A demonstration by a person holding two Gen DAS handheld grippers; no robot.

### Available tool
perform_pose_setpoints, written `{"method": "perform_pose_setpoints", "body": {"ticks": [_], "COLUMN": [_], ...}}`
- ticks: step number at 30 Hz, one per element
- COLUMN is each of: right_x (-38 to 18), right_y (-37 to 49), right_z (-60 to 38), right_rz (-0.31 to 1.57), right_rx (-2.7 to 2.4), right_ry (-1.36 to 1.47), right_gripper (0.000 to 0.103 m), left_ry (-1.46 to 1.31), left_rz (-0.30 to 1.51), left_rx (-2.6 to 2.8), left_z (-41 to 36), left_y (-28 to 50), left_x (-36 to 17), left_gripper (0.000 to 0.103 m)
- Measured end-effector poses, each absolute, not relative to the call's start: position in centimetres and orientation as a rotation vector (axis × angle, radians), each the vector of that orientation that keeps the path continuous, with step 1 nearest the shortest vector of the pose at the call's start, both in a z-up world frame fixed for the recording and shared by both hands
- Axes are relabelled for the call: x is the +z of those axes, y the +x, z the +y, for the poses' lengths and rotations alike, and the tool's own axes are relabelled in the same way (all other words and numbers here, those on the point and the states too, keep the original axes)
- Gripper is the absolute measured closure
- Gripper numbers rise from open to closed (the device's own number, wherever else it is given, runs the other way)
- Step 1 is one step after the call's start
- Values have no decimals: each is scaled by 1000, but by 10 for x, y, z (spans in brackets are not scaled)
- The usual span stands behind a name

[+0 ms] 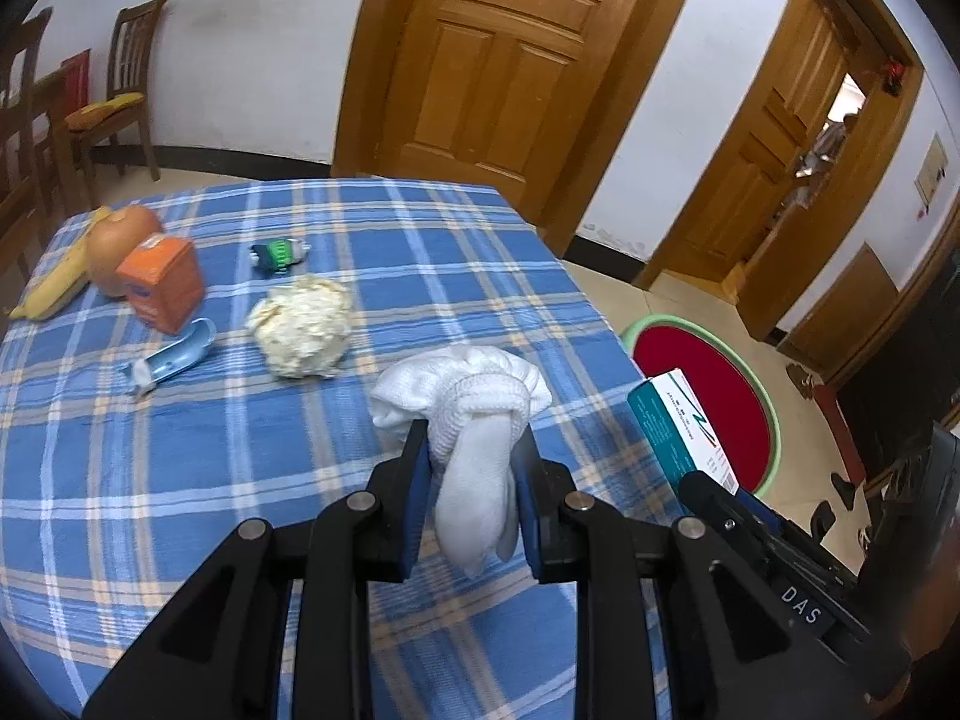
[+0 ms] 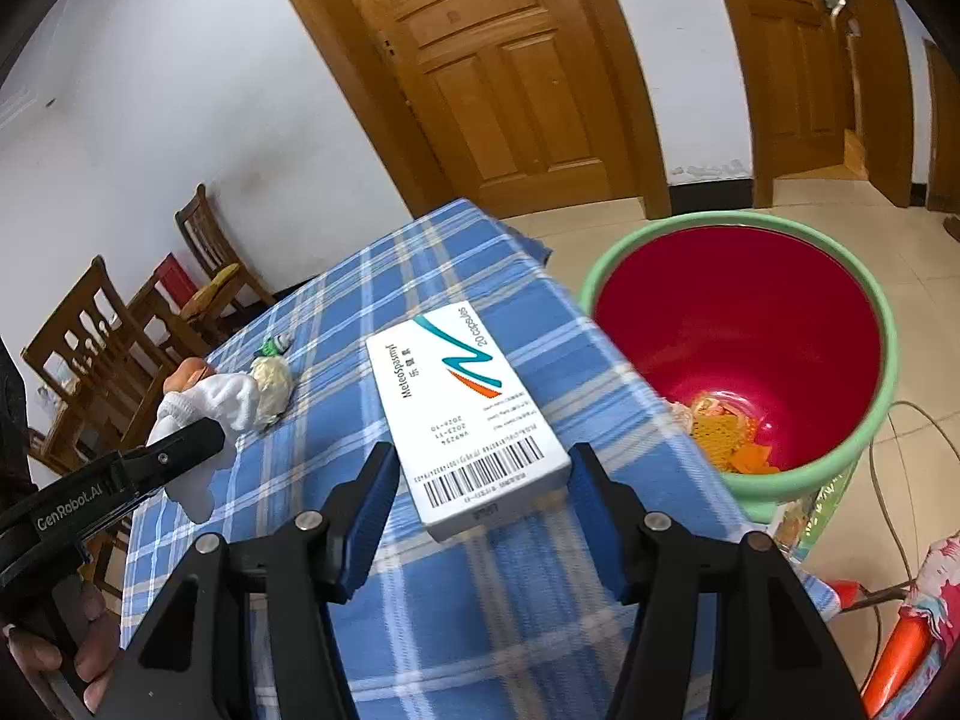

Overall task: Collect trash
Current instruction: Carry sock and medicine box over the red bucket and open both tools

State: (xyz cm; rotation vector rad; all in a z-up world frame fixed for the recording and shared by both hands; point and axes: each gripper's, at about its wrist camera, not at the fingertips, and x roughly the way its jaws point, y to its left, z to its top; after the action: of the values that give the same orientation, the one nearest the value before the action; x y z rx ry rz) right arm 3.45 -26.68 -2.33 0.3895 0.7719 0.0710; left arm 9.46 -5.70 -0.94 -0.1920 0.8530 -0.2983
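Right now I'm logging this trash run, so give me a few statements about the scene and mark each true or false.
1. The left tool grips a white sock. True.
2. The red bin is empty. False: orange scraps lie at its bottom.
3. The white medicine box sits between the right tool's fingers. True.
4. The orange carton lies flat. False: it stands upright.
5. The banana is at the table's left edge. True.

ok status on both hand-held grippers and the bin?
Left hand-held gripper shut on white sock, above the table. Right hand-held gripper open around medicine box. Red bin beside the table edge, scraps inside; nothing blocking it.
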Motion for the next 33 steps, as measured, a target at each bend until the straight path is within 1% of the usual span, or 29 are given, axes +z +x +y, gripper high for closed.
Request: {"method": "perform_pose_setpoints", "body": {"ticks": [19,33], "right_x": [-42,-55], "right_y": [29,30], "right_z": [-353,-395], "right_rz": [743,746], "right_rx": [-118,-188], "right_ry": [494,573], "right_gripper": [42,41], "left_ry": [-70,0], "left_rz": [898,919], "left_rx": [-436,-503], "left_z": [-150,-211], "left_y": [114,131], "left_x": [-15,-21], "left_gripper": [77,77]}}
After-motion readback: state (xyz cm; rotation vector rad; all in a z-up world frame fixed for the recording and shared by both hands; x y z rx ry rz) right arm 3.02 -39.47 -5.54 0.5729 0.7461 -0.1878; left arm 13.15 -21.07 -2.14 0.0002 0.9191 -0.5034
